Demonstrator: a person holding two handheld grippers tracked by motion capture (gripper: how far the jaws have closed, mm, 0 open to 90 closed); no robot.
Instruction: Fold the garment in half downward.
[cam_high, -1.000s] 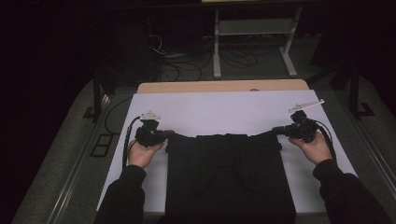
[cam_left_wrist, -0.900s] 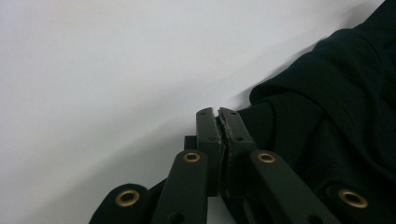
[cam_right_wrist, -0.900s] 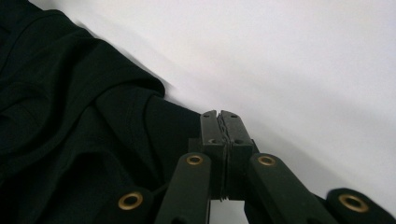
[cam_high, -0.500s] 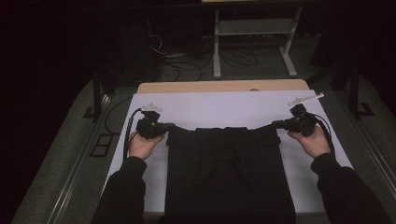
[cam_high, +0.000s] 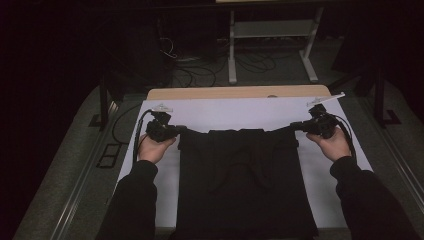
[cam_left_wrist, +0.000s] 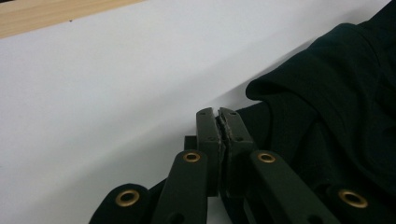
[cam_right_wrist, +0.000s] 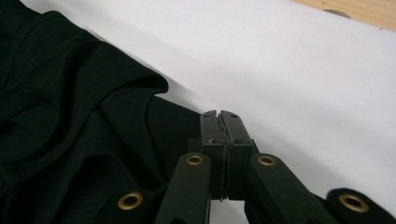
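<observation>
A white table cover (cam_high: 250, 112) spans mid-frame in the high view, bearing a black garment (cam_high: 242, 185) spread flat from centre to the bottom edge. The left gripper (cam_high: 172, 131) pinches its upper left corner, the right gripper (cam_high: 299, 126) its upper right corner, jaws pressed together on fabric.

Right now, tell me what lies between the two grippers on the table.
In the high view, the black garment spans the whole stretch between the left gripper and the right gripper, its top edge pulled taut, one corner pinched in each.
</observation>
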